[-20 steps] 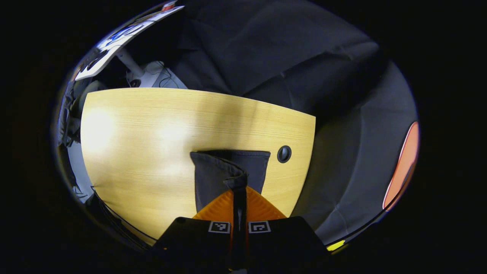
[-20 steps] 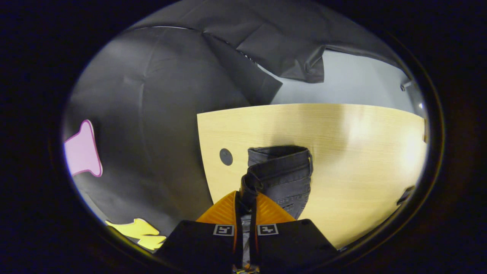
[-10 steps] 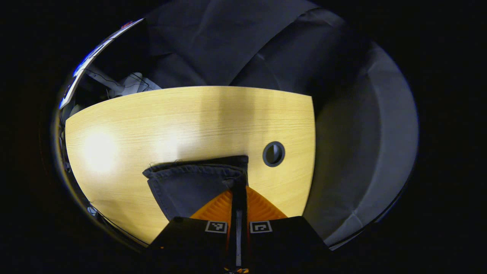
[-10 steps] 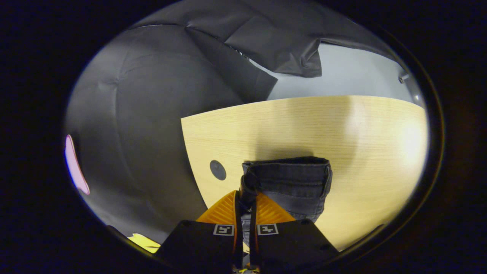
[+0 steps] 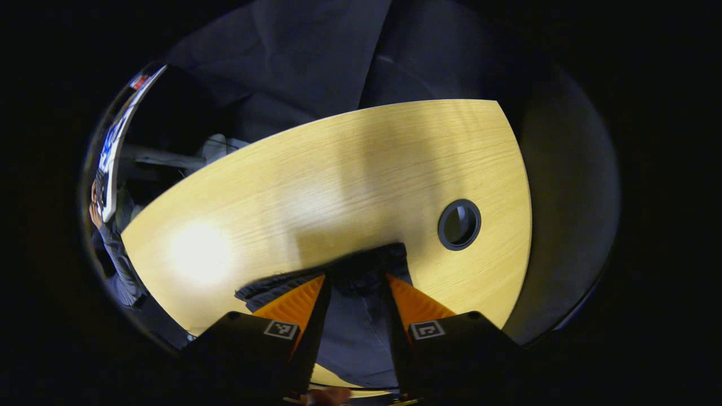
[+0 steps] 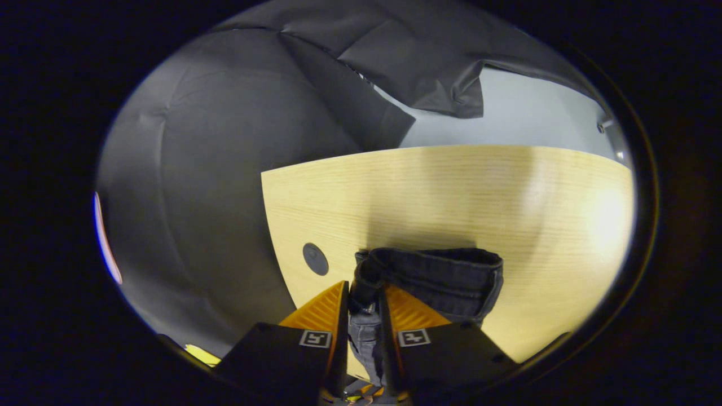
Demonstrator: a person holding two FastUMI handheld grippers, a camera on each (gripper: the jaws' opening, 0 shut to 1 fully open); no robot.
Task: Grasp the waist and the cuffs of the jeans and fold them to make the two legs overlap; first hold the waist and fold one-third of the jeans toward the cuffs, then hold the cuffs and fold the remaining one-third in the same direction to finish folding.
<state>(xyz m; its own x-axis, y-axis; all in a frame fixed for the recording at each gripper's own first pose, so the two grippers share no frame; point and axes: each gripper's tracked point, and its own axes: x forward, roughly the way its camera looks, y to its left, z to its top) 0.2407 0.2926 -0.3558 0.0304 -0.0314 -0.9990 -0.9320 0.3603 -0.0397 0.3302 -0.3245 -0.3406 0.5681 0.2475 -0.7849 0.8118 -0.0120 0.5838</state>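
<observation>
The jeans (image 6: 434, 276) are laid on the desk (image 5: 338, 180), just beside its round cable hole (image 5: 459, 224). The left claw (image 5: 355, 282) is spread apart, with the cuff end lying loose between its fingers; the right claw (image 6: 364, 296) is parted slightly around the bunched waistband (image 6: 369, 270), and a firm grip cannot be told. The leg-overlap fold appears laid down. Next, the waist should be gripped and carried one-third toward the cuffs.

Recording booth: black cloth wall (image 6: 225, 169), wooden table (image 5: 350, 169).
</observation>
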